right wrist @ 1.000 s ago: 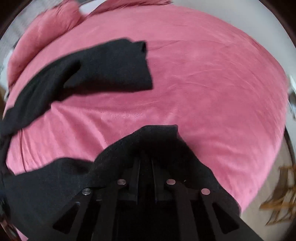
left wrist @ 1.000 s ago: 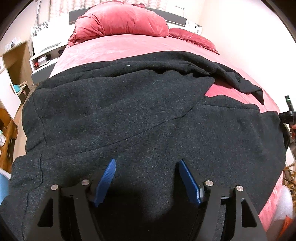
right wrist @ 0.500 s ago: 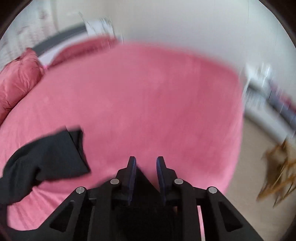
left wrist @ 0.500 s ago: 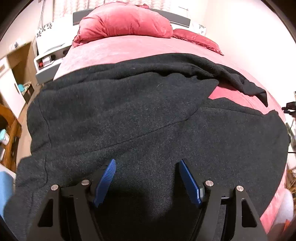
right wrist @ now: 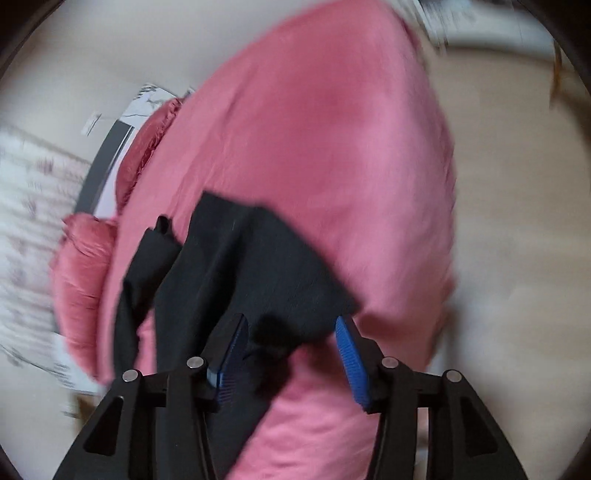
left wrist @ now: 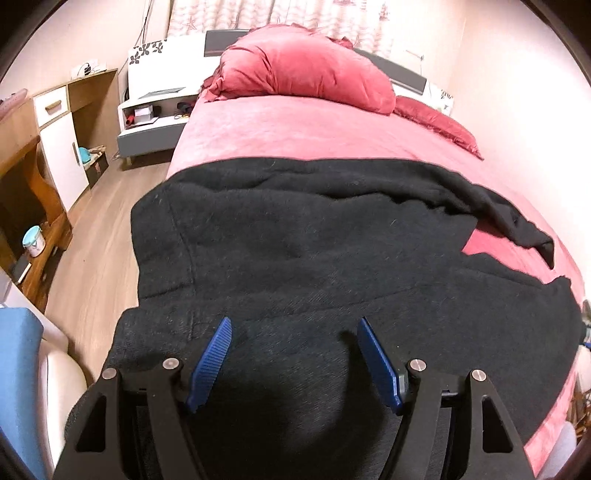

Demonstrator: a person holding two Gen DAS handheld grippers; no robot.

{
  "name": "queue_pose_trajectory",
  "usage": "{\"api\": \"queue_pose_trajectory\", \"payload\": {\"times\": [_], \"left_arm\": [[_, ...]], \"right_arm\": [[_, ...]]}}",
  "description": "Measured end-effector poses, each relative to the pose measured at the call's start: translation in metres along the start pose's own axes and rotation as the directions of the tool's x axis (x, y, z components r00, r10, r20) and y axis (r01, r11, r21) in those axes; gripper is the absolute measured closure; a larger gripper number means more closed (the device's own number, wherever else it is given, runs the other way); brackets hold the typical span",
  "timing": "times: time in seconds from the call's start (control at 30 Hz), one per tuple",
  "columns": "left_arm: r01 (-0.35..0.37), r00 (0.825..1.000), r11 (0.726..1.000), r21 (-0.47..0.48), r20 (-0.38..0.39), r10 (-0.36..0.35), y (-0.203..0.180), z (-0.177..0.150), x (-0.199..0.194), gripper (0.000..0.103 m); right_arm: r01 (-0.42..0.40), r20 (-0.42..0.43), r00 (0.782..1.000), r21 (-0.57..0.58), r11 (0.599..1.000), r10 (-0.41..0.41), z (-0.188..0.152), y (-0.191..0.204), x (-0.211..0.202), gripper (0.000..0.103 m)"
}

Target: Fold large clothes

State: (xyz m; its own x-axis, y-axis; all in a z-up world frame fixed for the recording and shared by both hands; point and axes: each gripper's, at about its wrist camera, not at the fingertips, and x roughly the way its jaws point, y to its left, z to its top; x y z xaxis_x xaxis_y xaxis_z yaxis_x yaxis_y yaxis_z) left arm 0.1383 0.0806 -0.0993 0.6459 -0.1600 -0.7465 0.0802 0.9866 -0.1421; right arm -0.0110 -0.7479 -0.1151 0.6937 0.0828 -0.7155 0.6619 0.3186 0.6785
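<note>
left wrist view: our left gripper [left wrist: 294,360] hangs wide apart, gripping nothing, over the black coat [left wrist: 314,266] spread on the pink bed [left wrist: 314,125], ready to pick a hem. right wrist view, blurred: our right gripper [right wrist: 291,356] gapes wide over a coat corner [right wrist: 266,273], holding nothing.

black coat [left wrist: 295,258] on pink bedspread [left wrist: 314,129]; red pillow [left wrist: 303,66]; blue ribbed pads [left wrist: 210,365] on black grippers; white curtain [left wrist: 229,14] w/ pinkish print; blue cup [left wrist: 34,240].

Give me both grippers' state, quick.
Left gripper: open, empty, above the black garment.
Right gripper: open, holding nothing, garment corner lying between its fingers.
</note>
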Motion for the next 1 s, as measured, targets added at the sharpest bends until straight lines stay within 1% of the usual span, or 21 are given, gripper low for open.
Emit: {"api": "queue_pose_trajectory", "payload": {"times": [0.03, 0.07, 0.1, 0.13, 0.17, 0.27, 0.33, 0.37, 0.43, 0.47, 0.5, 0.53, 0.57, 0.63, 0.7, 0.77, 0.8, 0.83, 0.87, 0.93, 1.0], "left_arm": [[-0.006, 1.0, 1.0, 0.014, -0.005, 0.006, -0.001, -0.001, 0.002, 0.032], [-0.012, 1.0, 0.999, 0.03, -0.006, 0.012, -0.001, -0.001, 0.003, 0.032], [-0.022, 1.0, 0.998, 0.051, -0.007, 0.022, -0.003, -0.001, 0.005, 0.031], [-0.031, 0.999, 0.997, 0.066, -0.012, 0.031, -0.005, 0.0, 0.008, 0.031], [-0.037, 0.999, 0.997, 0.074, -0.017, 0.038, -0.006, 0.0, 0.009, 0.031], [-0.04, 0.999, 0.996, 0.074, -0.021, 0.042, -0.002, 0.002, 0.016, 0.031], [-0.05, 0.999, 0.996, 0.08, -0.019, 0.051, 0.0, 0.002, 0.018, 0.031], [-0.055, 0.998, 0.995, 0.086, -0.016, 0.056, -0.002, 0.001, 0.018, 0.031], [-0.073, 0.997, 0.991, 0.109, -0.023, 0.076, -0.006, -0.001, 0.02, 0.031], [-0.08, 0.996, 0.99, 0.119, -0.031, 0.084, -0.007, 0.0, 0.02, 0.031], [-0.08, 0.996, 0.989, 0.122, -0.036, 0.085, -0.008, 0.0, 0.018, 0.031], [-0.075, 0.996, 0.99, 0.12, -0.041, 0.08, -0.007, 0.002, 0.015, 0.031], [-0.071, 0.996, 0.991, 0.113, -0.038, 0.076, -0.005, 0.004, 0.011, 0.031], [-0.061, 0.998, 0.995, 0.072, 0.007, 0.061, 0.005, 0.014, -0.004, 0.031], [-0.04, 0.998, 0.999, 0.031, 0.052, 0.039, 0.017, 0.026, -0.014, 0.031], [-0.053, 0.995, 0.999, 0.011, 0.089, 0.052, 0.027, 0.044, -0.018, 0.028], [-0.064, 0.993, 0.998, 0.009, 0.098, 0.063, 0.031, 0.052, -0.016, 0.026], [-0.071, 0.992, 0.997, 0.009, 0.105, 0.069, 0.034, 0.059, -0.013, 0.026], [-0.077, 0.991, 0.997, 0.008, 0.111, 0.076, 0.036, 0.067, -0.01, 0.026], [-0.087, 0.989, 0.996, 0.01, 0.118, 0.086, 0.038, 0.083, 0.002, 0.025], [-0.121, 0.985, 0.993, 0.006, 0.123, 0.12, 0.043, 0.098, 0.018, 0.024]], "right_arm": [[-0.032, -0.026, 0.999, 0.038, 0.999, 0.033, 0.001, 0.0, 0.008, 0.052], [-0.052, -0.018, 0.998, 0.08, 0.995, 0.054, 0.004, 0.001, 0.017, 0.052], [-0.06, 0.0, 0.998, 0.098, 0.993, 0.061, 0.003, 0.001, 0.023, 0.055], [-0.087, 0.04, 0.996, 0.11, 0.99, 0.083, 0.008, 0.005, 0.027, 0.086], [-0.094, 0.063, 0.994, 0.099, 0.991, 0.088, 0.013, 0.011, 0.027, 0.096], [0.048, 0.106, 0.993, -0.038, 0.998, -0.044, 0.03, 0.045, 0.014, 0.097], [0.164, 0.169, 0.975, -0.122, 0.979, -0.142, 0.036, 0.062, 0.001, 0.097], [0.207, 0.181, 0.966, -0.113, 0.972, -0.185, 0.036, 0.06, 0.002, 0.097], [0.276, 0.142, 0.954, -0.062, 0.959, -0.265, 0.036, 0.038, 0.015, 0.095], [0.313, 0.085, 0.947, -0.036, 0.949, -0.309, 0.036, 0.025, 0.027, 0.092], [0.317, 0.052, 0.947, -0.009, 0.948, -0.316, 0.034, 0.011, 0.033, 0.091], [0.28, 0.077, 0.957, 0.004, 0.96, -0.28, 0.033, 0.007, 0.029, 0.086], [0.282, 0.095, 0.955, -0.008, 0.959, -0.28, 0.035, 0.008, 0.022, 0.071], [0.384, 0.147, 0.917, -0.067, 0.921, -0.371, 0.037, 0.017, 0.008, 0.058], [0.431, 0.26, 0.882, -0.099, 0.897, -0.394, 0.037, 0.036, -0.012, 0.058], [0.435, 0.353, 0.86, -0.128, 0.891, -0.369, 0.038, 0.056, -0.028, 0.058], [0.411, 0.394, 0.86, -0.161, 0.897, -0.324, 0.039, 0.074, -0.034, 0.058], [0.385, 0.399, 0.87, -0.184, 0.904, -0.288, 0.039, 0.085, -0.032, 0.058], [0.311, 0.367, 0.906, -0.232, 0.922, -0.213, 0.04, 0.102, -0.024, 0.053], [0.182, 0.239, 0.964, -0.284, 0.941, -0.114, 0.042, 0.128, 0.009, 0.051], [0.074, 0.117, 0.992, -0.311, 0.948, -0.039, 0.037, 0.153, 0.047, 0.051]]}}
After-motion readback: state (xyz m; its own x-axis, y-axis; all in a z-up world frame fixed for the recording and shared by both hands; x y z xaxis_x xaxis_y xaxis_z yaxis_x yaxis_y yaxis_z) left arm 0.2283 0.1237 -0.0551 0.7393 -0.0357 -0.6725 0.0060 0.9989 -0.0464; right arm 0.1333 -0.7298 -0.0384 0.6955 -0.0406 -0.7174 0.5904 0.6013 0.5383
